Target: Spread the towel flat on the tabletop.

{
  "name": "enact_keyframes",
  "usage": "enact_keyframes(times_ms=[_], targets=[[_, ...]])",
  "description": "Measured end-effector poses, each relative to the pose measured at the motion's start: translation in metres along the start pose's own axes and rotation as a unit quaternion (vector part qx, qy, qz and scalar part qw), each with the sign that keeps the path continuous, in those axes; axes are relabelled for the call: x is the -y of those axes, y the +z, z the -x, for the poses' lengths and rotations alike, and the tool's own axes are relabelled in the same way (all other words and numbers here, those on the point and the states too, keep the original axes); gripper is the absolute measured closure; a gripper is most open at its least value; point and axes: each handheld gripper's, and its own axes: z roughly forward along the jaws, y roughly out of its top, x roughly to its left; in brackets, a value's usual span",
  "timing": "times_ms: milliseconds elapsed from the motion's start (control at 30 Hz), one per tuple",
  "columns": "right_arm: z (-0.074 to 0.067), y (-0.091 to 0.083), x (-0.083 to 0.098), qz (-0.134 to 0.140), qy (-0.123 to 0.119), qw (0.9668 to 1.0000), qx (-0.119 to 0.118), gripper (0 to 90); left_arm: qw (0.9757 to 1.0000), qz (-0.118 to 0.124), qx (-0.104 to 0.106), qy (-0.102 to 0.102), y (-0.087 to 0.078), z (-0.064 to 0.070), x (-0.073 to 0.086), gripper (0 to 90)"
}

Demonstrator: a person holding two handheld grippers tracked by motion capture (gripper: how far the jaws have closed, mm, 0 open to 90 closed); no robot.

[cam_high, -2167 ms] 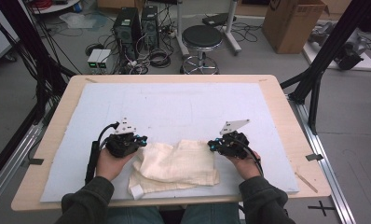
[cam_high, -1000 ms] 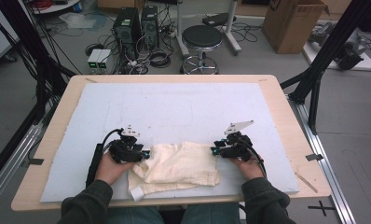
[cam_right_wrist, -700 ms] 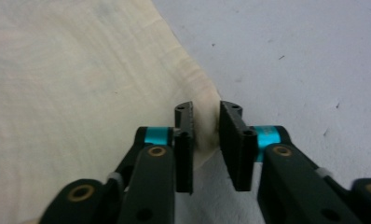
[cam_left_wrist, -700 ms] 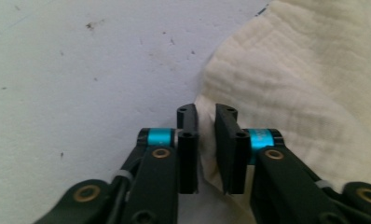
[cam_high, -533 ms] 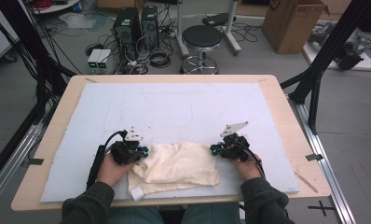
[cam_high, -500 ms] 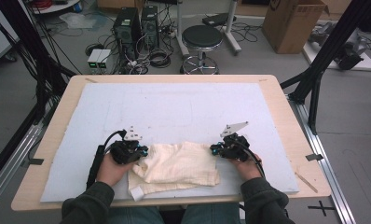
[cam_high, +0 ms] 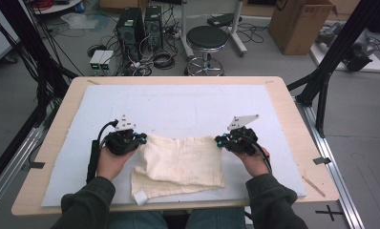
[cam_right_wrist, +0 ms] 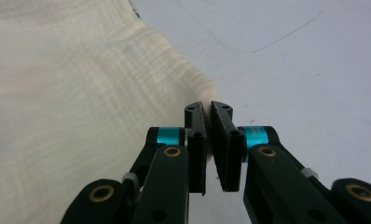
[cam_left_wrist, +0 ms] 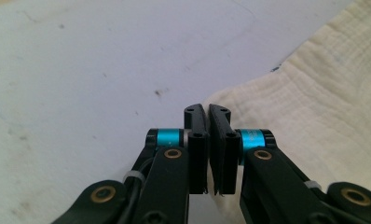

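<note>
A cream cloth (cam_high: pixel 183 162) lies folded on the pale mat near the table's front edge, a small white tag (cam_high: pixel 140 196) at its near left corner. My left gripper (cam_high: pixel 142 140) is shut on the cloth's far left corner. In the left gripper view the jaws (cam_left_wrist: pixel 207 112) stand closed with the cloth's edge (cam_left_wrist: pixel 323 93) running in between them. My right gripper (cam_high: pixel 217 140) is shut on the far right corner. In the right gripper view the cloth (cam_right_wrist: pixel 81 93) tapers to a tip pinched at the closed gripper (cam_right_wrist: pixel 208 108).
The pale blue-grey mat (cam_high: pixel 178 105) covers most of the wooden table (cam_high: pixel 302 143), bare beyond the cloth. A thin wooden stick (cam_high: pixel 313 186) lies near the table's right front edge. A stool (cam_high: pixel 206 40), computer cases and a cardboard box stand on the floor behind.
Both grippers have moved a little up and away from the person, taking the cloth's far corners with them. The cloth's far edge now looks stretched between them.
</note>
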Motion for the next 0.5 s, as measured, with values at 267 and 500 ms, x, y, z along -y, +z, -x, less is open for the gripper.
enact_keyframes(times_ms=[267,500], targets=[[0.064,0.014,-0.055,0.019,0.050,0.9937,0.099,59.6,0.9912,0.059,-0.103,-0.059,0.034,-0.043,-0.043,74.6],[0.075,0.016,-0.056,0.025,0.073,0.9942,0.076,54.0,0.9944,0.053,-0.066,-0.062,0.035,-0.052,-0.033,62.0]])
